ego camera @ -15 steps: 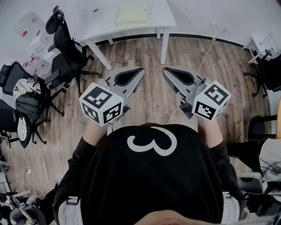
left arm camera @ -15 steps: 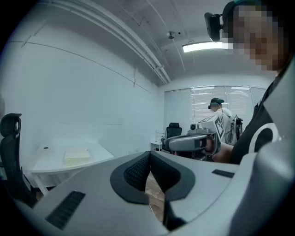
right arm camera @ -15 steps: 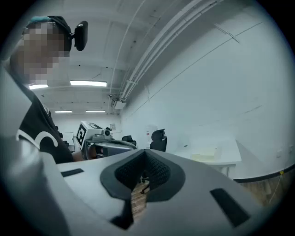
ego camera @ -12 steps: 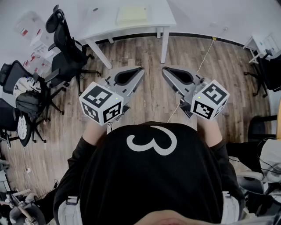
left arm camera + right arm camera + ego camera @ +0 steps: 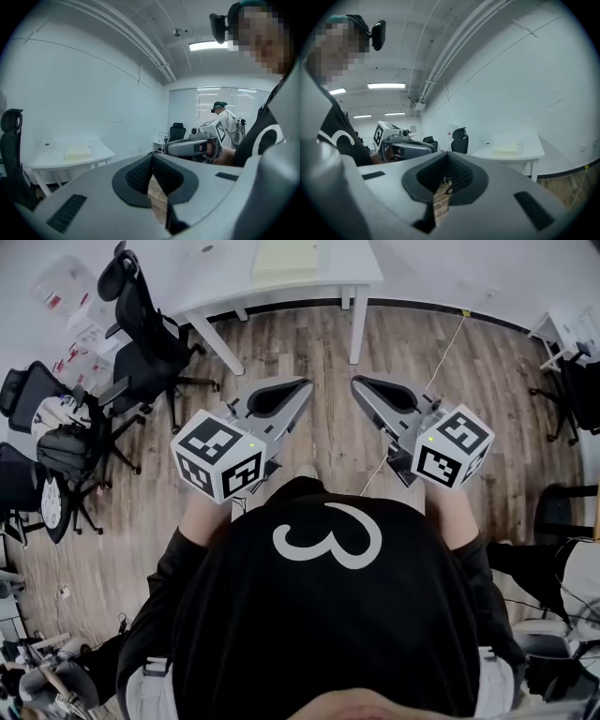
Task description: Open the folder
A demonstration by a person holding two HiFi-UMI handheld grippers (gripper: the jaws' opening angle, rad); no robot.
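folder [image 5: 286, 259]: flat on white tabletop [image 5: 347, 263], top centre | your left hand-held gripper [image 5: 302, 385] and right hand-held gripper [image 5: 358, 383]: jaws together, empty, well short of it | open wood floor [image 5: 328, 343] between | office chair [image 5: 141, 320] crowds upper left

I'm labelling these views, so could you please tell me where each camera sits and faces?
Head view: on the person's head, looking steeply down at the floor; shows the black shirt, left gripper and right gripper.
Left gripper view: rides the left gripper, facing the table along shut jaws; right gripper at right.
Right gripper view: rides the right gripper, facing the table along shut jaws; left gripper at left.
Shared: all three show the folder on the table.
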